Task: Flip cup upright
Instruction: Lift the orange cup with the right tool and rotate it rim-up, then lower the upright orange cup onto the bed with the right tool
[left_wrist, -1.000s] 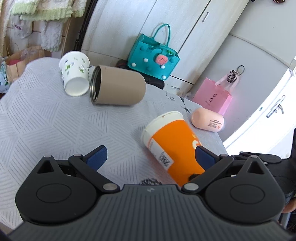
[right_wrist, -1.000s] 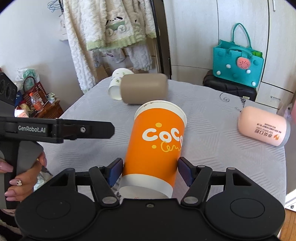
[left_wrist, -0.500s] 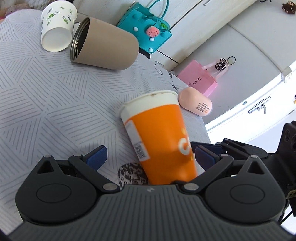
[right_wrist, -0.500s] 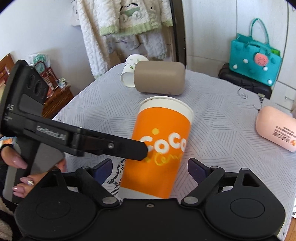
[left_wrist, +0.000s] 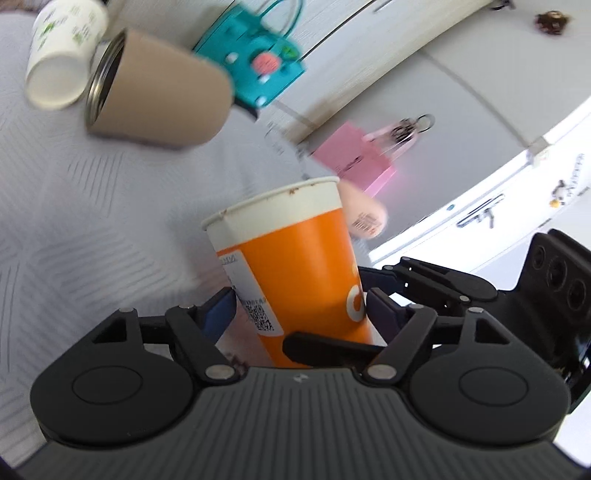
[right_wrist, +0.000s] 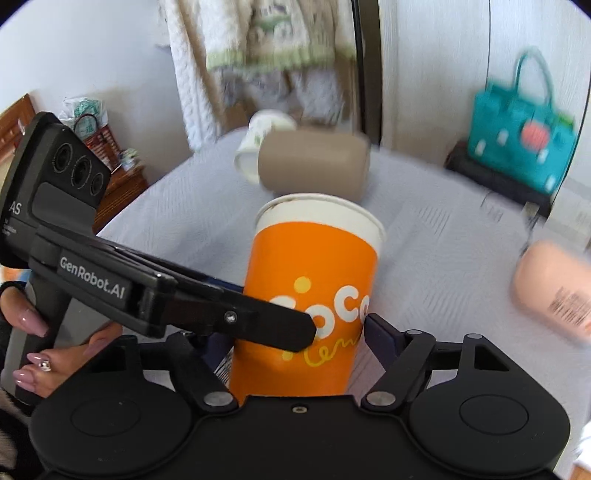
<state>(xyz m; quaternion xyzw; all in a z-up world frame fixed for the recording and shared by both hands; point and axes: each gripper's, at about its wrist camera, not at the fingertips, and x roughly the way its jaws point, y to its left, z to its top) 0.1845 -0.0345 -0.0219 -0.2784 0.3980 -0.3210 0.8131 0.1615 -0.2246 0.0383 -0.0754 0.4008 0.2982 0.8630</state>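
Note:
An orange paper cup (left_wrist: 295, 273) with a white rim stands nearly upright on the grey tablecloth, mouth up; it also shows in the right wrist view (right_wrist: 314, 295). My left gripper (left_wrist: 301, 308) is shut on the orange cup, both blue pads against its lower sides. My right gripper (right_wrist: 291, 336) also has its pads against the same cup's sides, and the left gripper's finger crosses in front of the cup there.
A tan tumbler (left_wrist: 155, 103) and a white paper cup (left_wrist: 62, 66) lie on their sides at the far end of the table (left_wrist: 74, 206). A peach bottle (right_wrist: 554, 291) lies at the right. A teal bag (right_wrist: 524, 140) and pink bag (left_wrist: 358, 162) stand beyond the table.
My left gripper has closed its pads onto the orange cup. My right gripper has also narrowed onto it. The cup has gone from tilted to nearly upright.

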